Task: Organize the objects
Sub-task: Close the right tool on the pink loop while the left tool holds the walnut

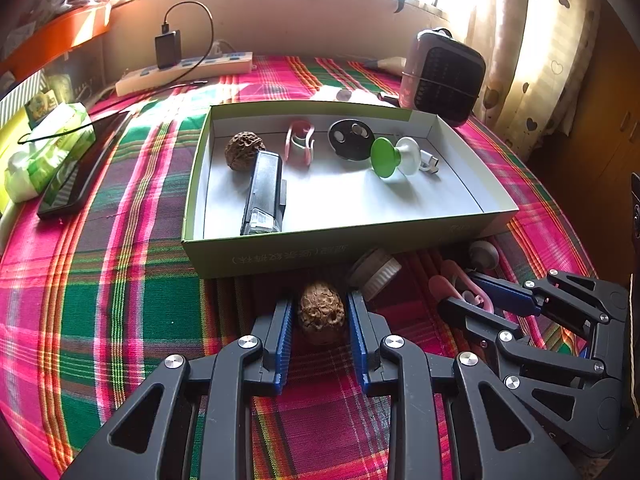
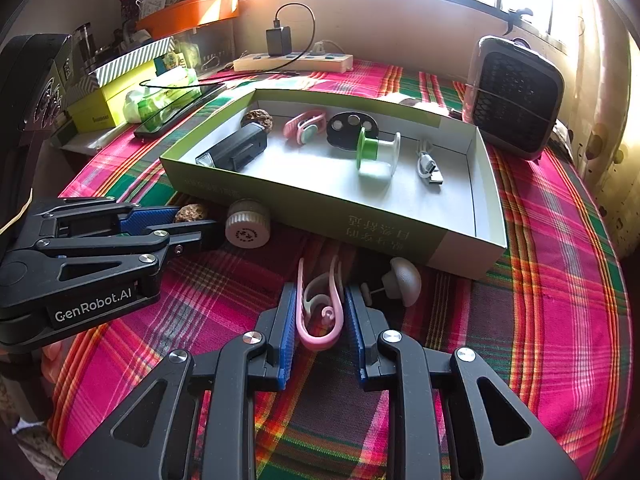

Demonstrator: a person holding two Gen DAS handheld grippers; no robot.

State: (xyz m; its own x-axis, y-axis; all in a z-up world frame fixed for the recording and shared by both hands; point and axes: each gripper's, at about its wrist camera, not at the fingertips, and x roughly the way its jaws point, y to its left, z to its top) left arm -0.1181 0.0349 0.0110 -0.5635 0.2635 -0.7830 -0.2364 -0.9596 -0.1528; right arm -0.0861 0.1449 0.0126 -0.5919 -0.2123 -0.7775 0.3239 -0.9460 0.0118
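Observation:
A green-sided cardboard box (image 1: 280, 256) (image 2: 304, 212) holds a walnut (image 1: 243, 149), a black bike light (image 1: 264, 194), a pink clip (image 1: 299, 140), a black disc (image 1: 350, 139), a green-and-white spool (image 1: 394, 156) and a USB cable (image 2: 429, 166). On the cloth in front of the box, my left gripper (image 1: 320, 316) straddles a second walnut (image 1: 322, 312) (image 2: 191, 213), fingers close to its sides. My right gripper (image 2: 320, 316) straddles a pink clip (image 2: 320, 312) (image 1: 460, 288), pads near it, not clearly pressing.
A white ribbed cap (image 1: 378, 270) (image 2: 247, 224) and a grey mushroom-shaped knob (image 2: 402, 280) lie by the box's near wall. A small heater (image 2: 516, 96) stands far right. A power strip (image 1: 184, 70), phone (image 1: 80, 172) and tissue pack (image 1: 44, 152) lie to the left.

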